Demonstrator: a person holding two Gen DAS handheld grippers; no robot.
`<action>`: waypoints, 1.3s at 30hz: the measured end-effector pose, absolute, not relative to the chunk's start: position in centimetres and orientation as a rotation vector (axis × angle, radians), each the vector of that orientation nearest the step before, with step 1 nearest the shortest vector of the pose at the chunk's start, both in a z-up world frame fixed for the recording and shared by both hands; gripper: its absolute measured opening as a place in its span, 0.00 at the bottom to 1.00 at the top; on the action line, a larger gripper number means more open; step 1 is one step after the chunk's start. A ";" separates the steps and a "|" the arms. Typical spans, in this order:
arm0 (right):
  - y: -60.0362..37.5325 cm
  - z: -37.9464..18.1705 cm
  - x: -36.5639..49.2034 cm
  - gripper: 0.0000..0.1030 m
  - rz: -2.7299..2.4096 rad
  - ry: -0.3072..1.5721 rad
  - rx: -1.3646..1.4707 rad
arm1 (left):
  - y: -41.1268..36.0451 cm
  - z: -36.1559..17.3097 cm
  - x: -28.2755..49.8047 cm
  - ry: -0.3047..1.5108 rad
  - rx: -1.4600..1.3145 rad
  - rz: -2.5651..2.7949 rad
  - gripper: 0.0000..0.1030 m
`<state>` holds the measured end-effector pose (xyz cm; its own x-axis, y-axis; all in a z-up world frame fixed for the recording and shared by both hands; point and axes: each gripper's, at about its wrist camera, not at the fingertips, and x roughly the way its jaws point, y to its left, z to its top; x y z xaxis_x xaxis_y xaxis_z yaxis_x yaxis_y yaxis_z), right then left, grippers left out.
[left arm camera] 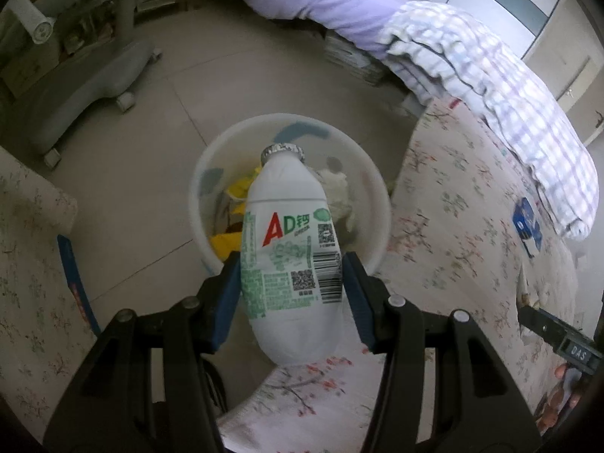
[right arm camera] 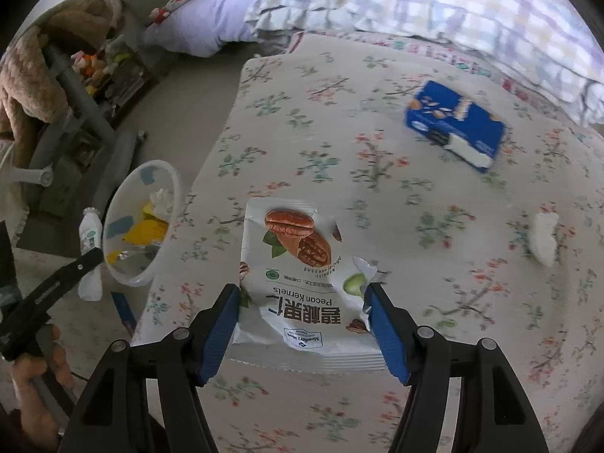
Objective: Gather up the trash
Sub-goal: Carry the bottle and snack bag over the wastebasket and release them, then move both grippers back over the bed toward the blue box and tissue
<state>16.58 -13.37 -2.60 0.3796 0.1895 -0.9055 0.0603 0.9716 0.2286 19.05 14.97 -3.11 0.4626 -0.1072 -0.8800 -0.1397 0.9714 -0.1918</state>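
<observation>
Left wrist view: left gripper [left arm camera: 290, 279] clamps a white bottle [left arm camera: 288, 249] at its lower body, blue pads against both sides, neck pointing away toward frame centre.
Bottle position: held in the air above the white bin [left arm camera: 377, 196], which stands on the floor just beside the bed [left arm camera: 460, 204].
Bin contents: yellow wrappers [left arm camera: 236, 190] at left, crumpled white paper [left arm camera: 336, 185] at right; well short of full.
Step, left side: bottle looks carried to the drop point; next move calls for the jaws to part once the bottle sits squarely over the opening.
Right wrist view: right gripper [right arm camera: 304, 302] has its jaws wide, one pad at each side edge of a torn pecan packet [right arm camera: 298, 275] lying flat on the bed at lower centre; whether the pads press it yet I cannot tell.
Step, right side: a grasp being set up; closing should pinch the thin foil without sliding off it.
Other trash: blue box [right arm camera: 455, 124] at upper right, white scrap [right arm camera: 545, 238] at right edge, both apart on the bed.
Bin, this view: at left, tilted in the fisheye, same yellow and white litter; bottle and left gripper beside its rim.
</observation>
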 end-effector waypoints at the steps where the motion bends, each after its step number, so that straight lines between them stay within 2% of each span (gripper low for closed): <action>1: -13.0 -2.6 16.6 0.67 0.088 1.183 0.238 | 15.1 -3.2 19.2 1.089 -0.253 0.020 0.53; 3: -12.1 -2.8 16.9 0.67 0.096 1.182 0.238 | 15.3 -3.3 19.4 1.073 -0.261 0.010 0.53; 5: -11.3 -2.8 17.2 0.67 0.109 1.175 0.244 | 15.6 -3.3 19.6 1.066 -0.278 0.010 0.57; 7: -10.7 -2.8 17.4 0.67 0.119 1.164 0.251 | 16.1 -3.3 19.8 1.074 -0.315 0.015 0.83; 11: -9.0 -3.0 18.1 0.67 0.144 1.159 0.255 | 17.1 -3.2 19.6 1.087 -0.331 0.069 0.86; 15: -6.9 -3.5 19.0 0.67 0.172 1.155 0.242 | 18.7 -3.4 19.0 1.091 -0.302 0.145 0.98; 34: 2.5 -6.0 23.2 0.69 0.351 1.045 0.242 | 24.6 -3.6 17.4 1.102 -0.191 0.305 0.99; 36: 2.8 -5.6 23.2 0.78 0.392 0.986 0.275 | 24.8 -3.4 17.3 1.100 -0.200 0.306 0.99; 37: 2.8 -5.4 23.2 0.85 0.395 0.968 0.300 | 24.8 -3.4 17.3 1.098 -0.201 0.308 0.99; 39: 2.8 -5.3 23.1 0.89 0.387 0.960 0.320 | 24.8 -3.3 17.2 1.095 -0.205 0.306 0.99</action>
